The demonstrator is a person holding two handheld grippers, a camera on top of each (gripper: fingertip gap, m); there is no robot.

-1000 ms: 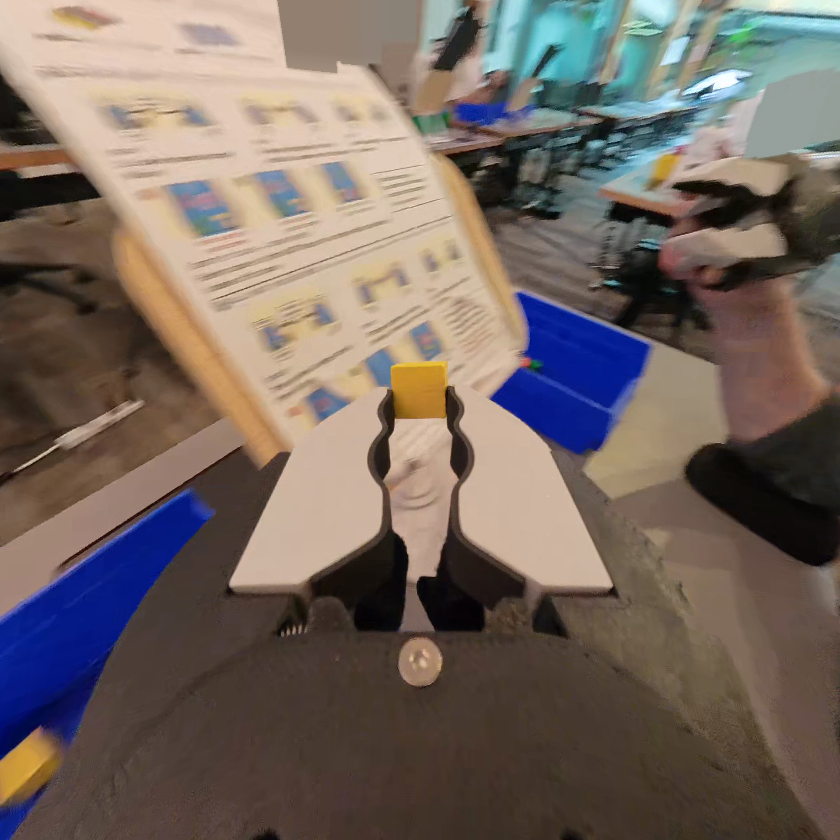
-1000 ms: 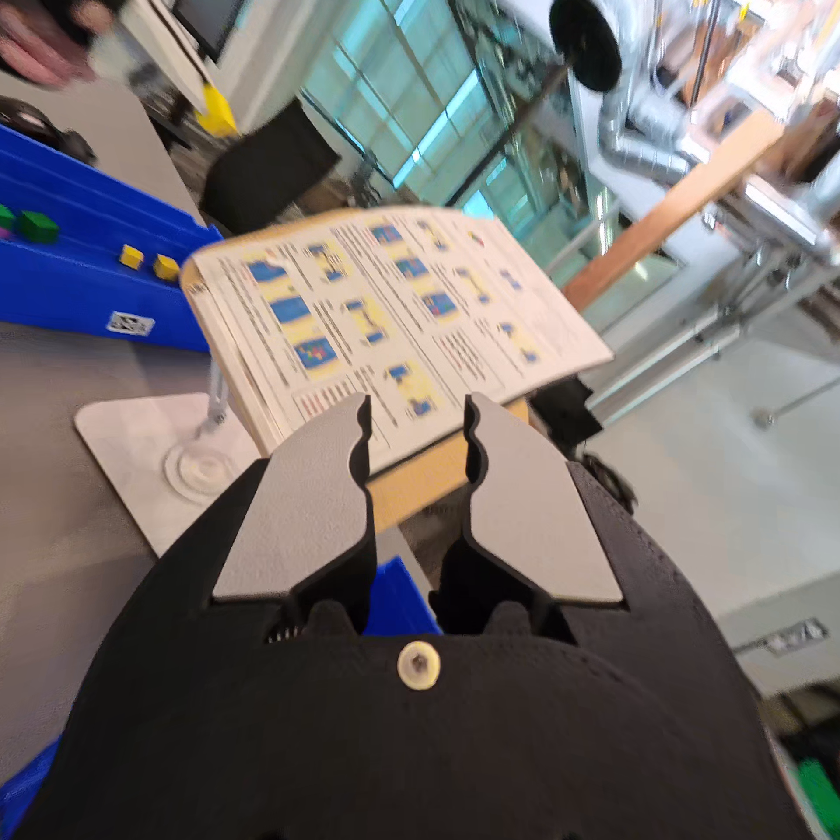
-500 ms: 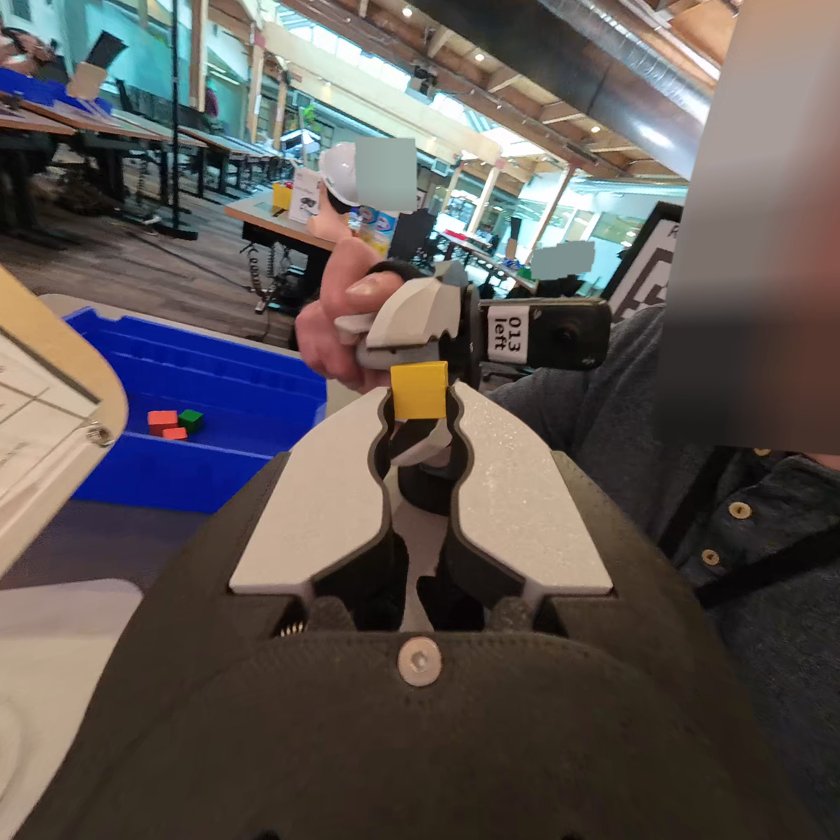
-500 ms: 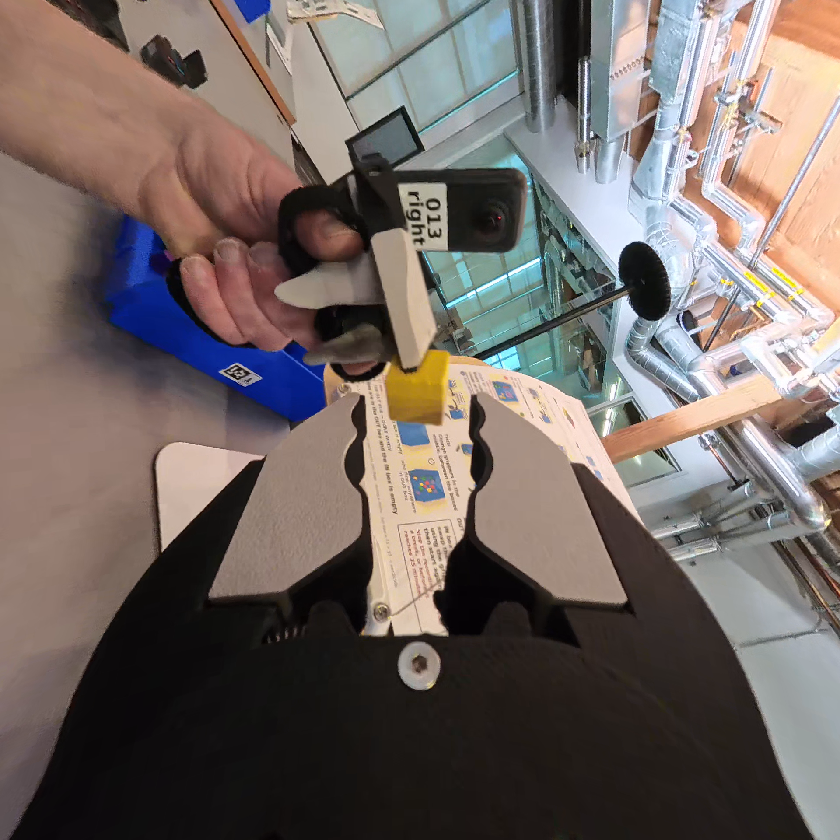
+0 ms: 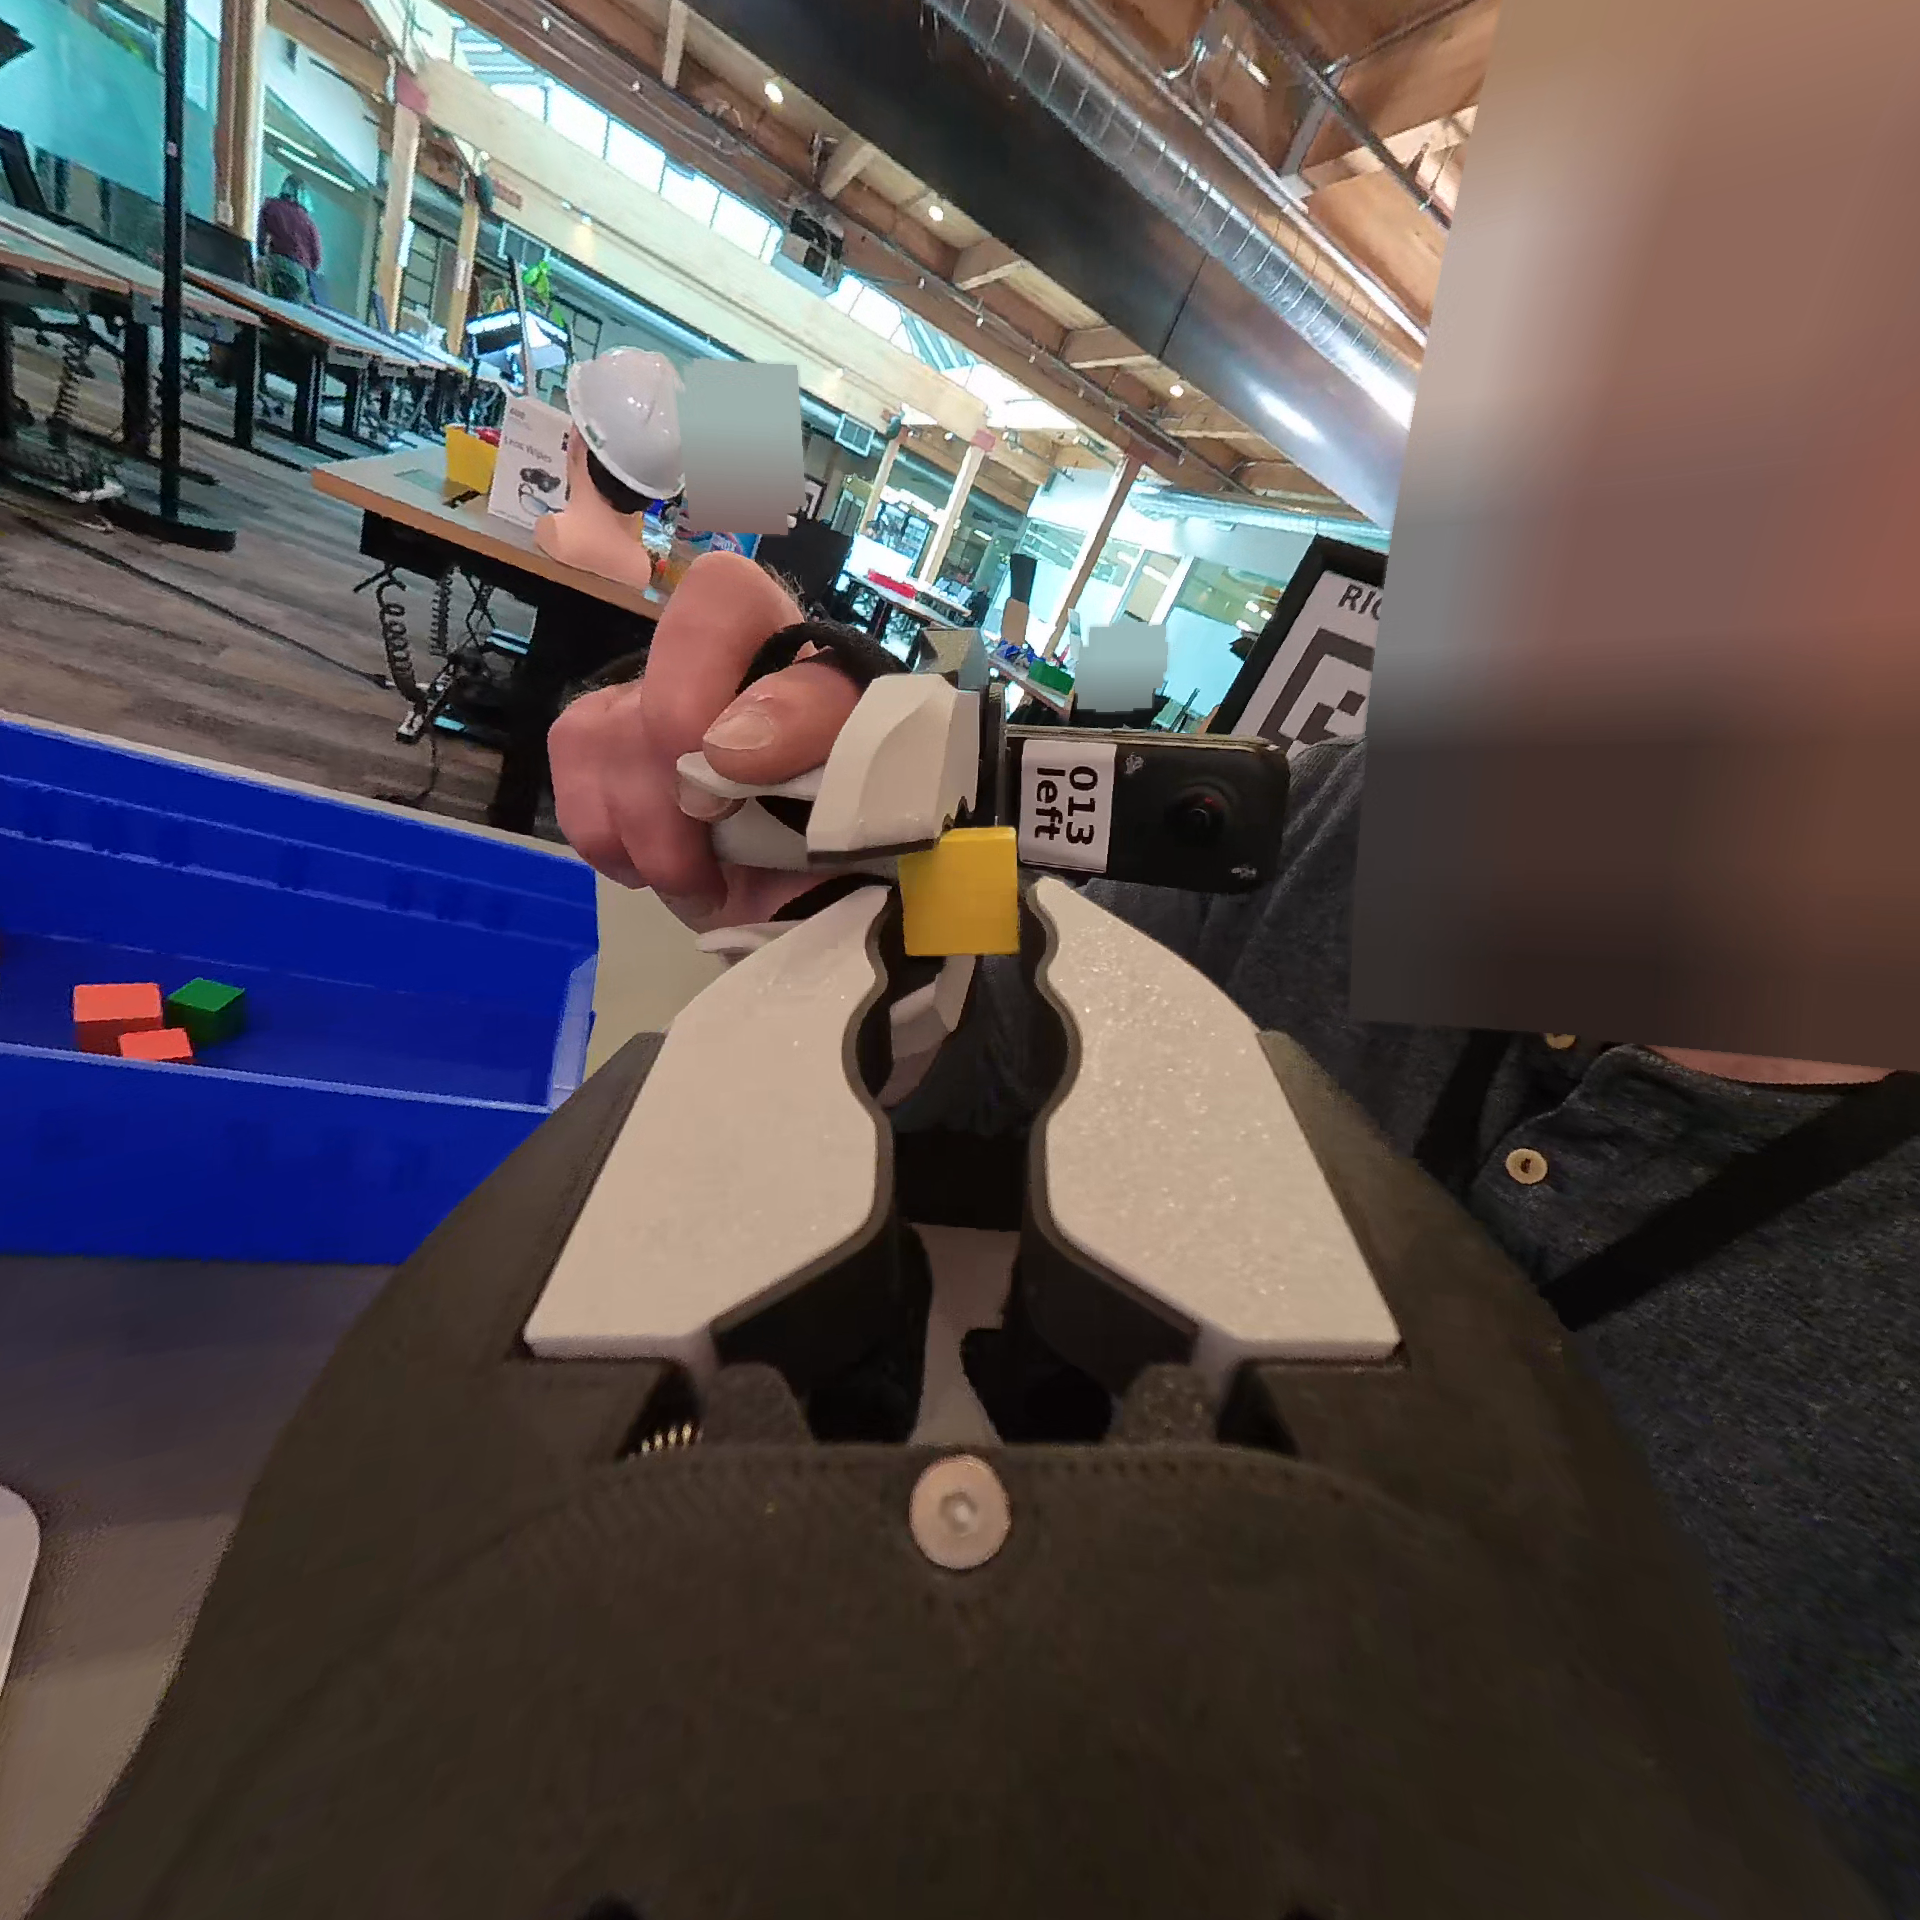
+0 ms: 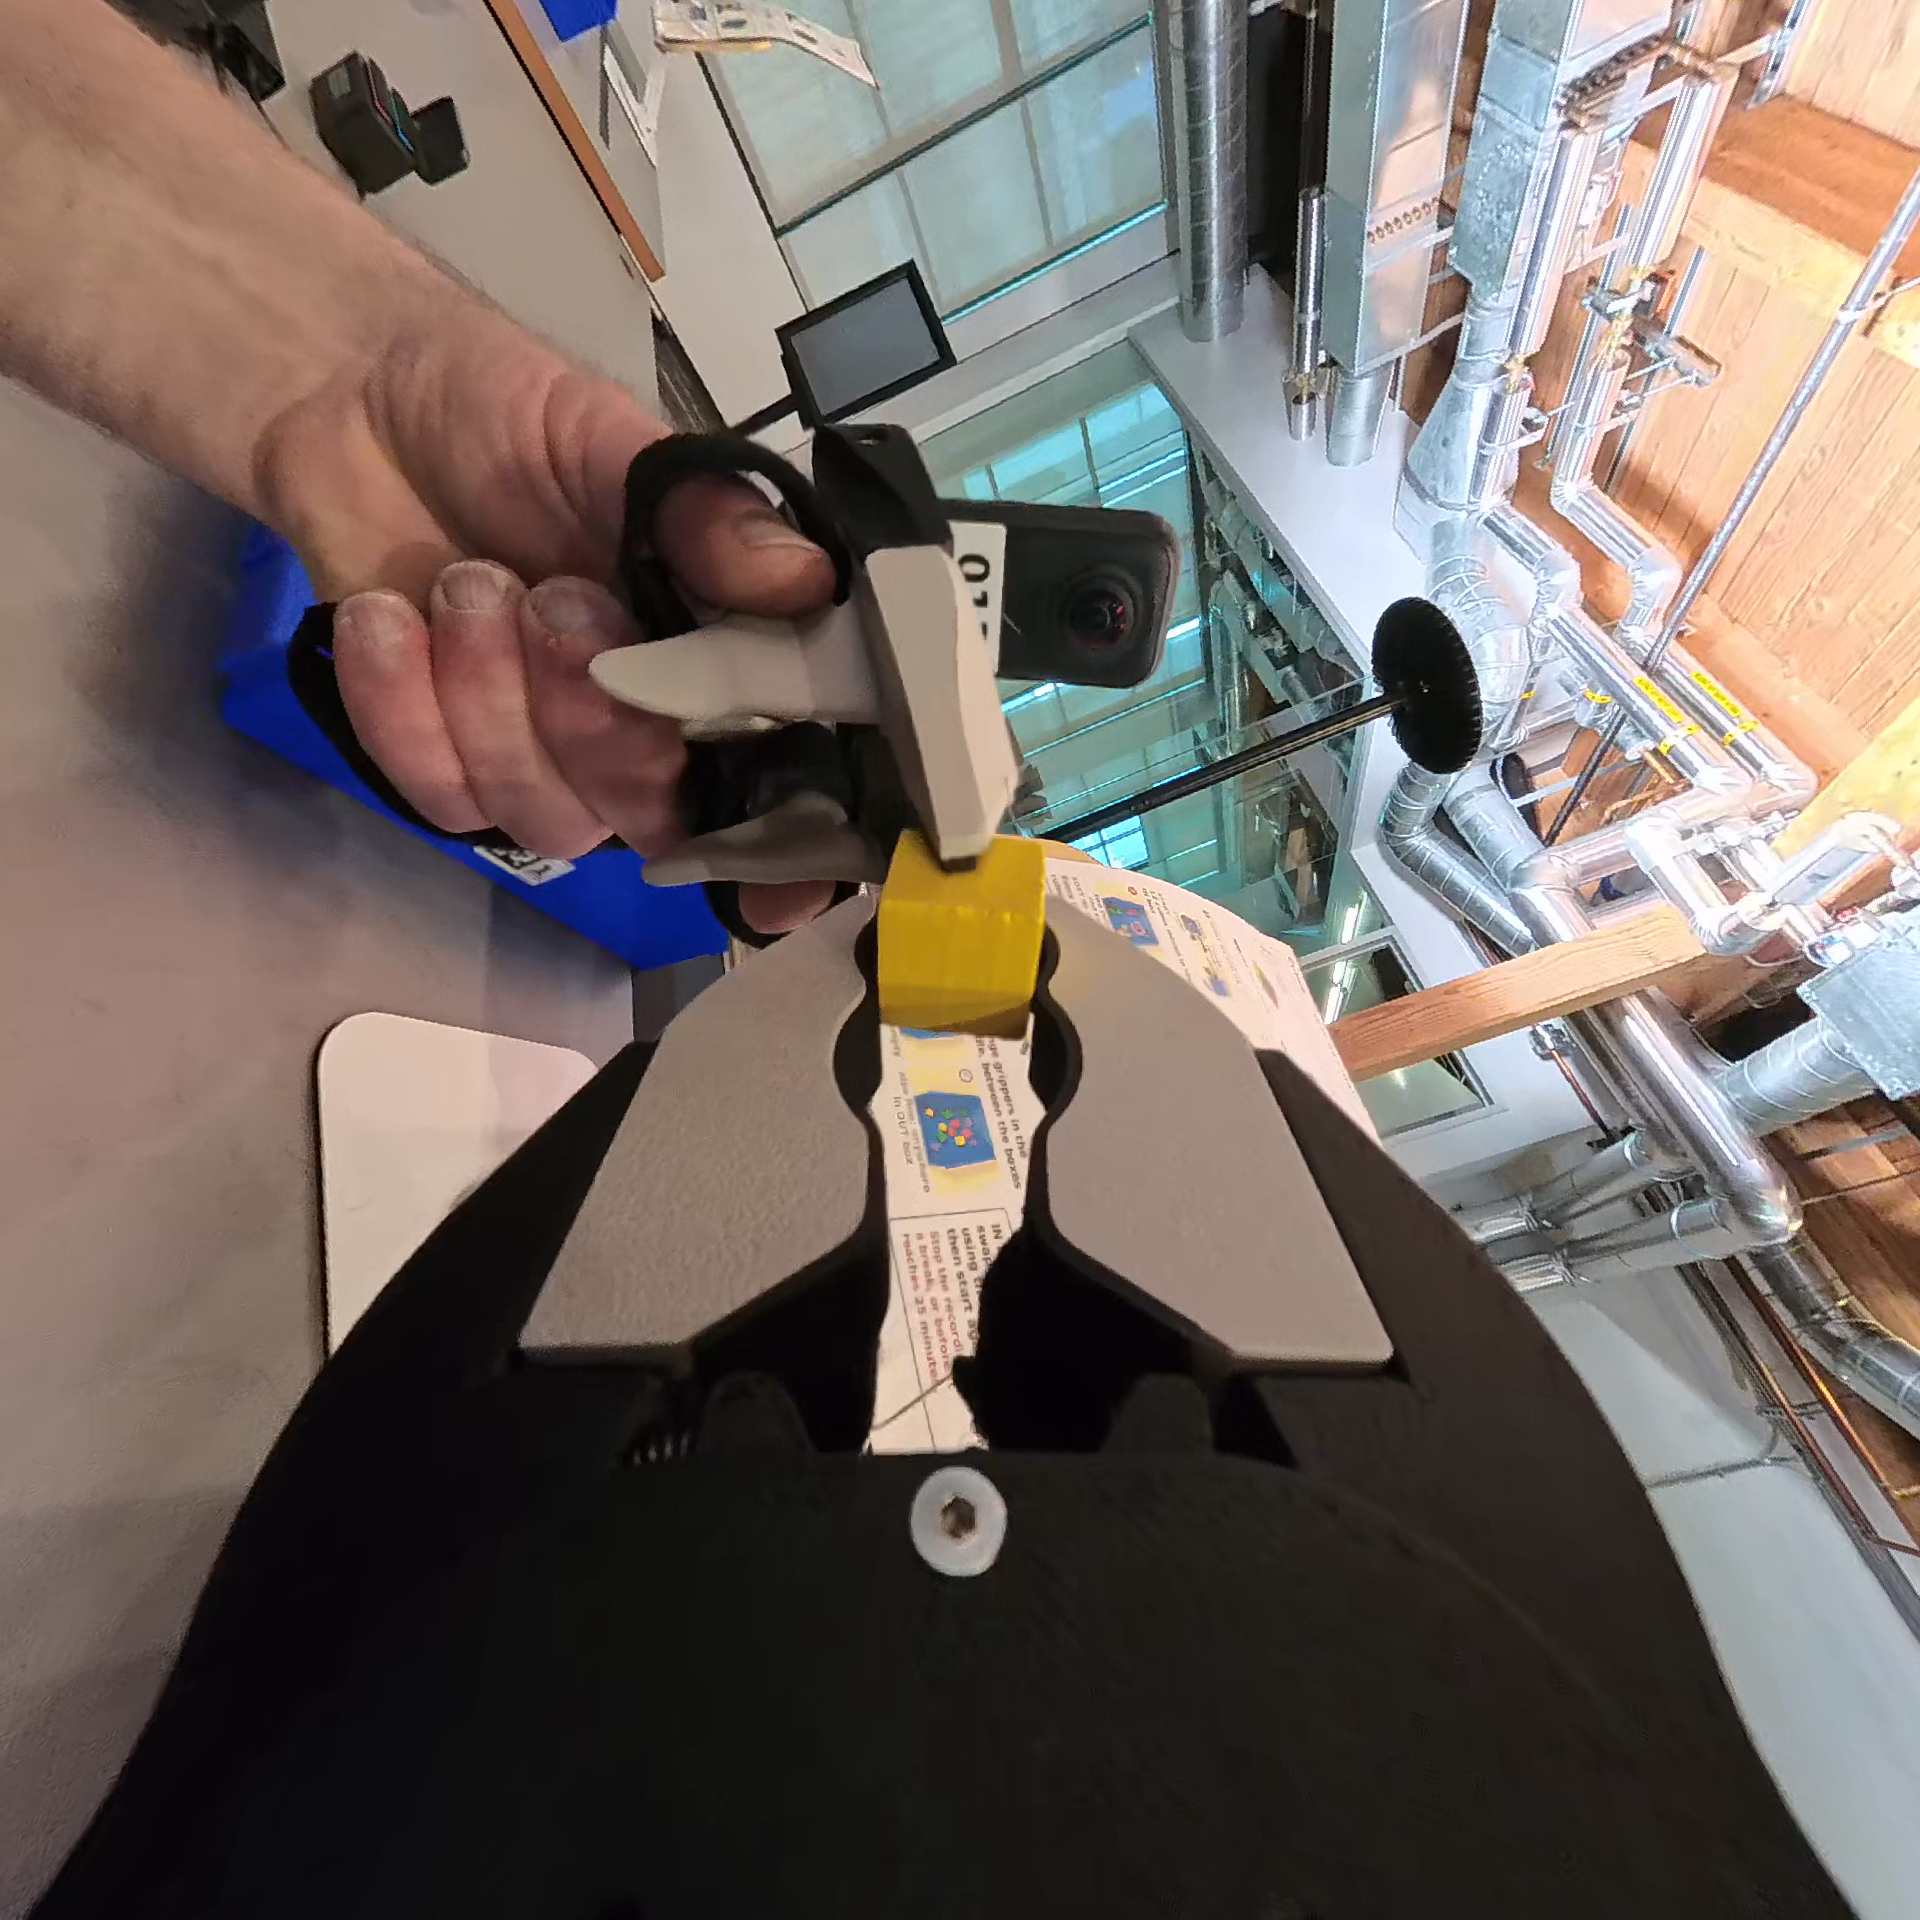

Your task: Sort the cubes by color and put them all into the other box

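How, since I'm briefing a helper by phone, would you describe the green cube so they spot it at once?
In the left wrist view, find the blue box at the left edge. Three small cubes sit clustered on its floor; the green cube is the rightmost, beside two orange-red cubes, and the only green one.

White hard hat (image 5: 627, 418), instruction sheet (image 6: 961, 1143), ceiling pipes (image 6: 1621, 935)
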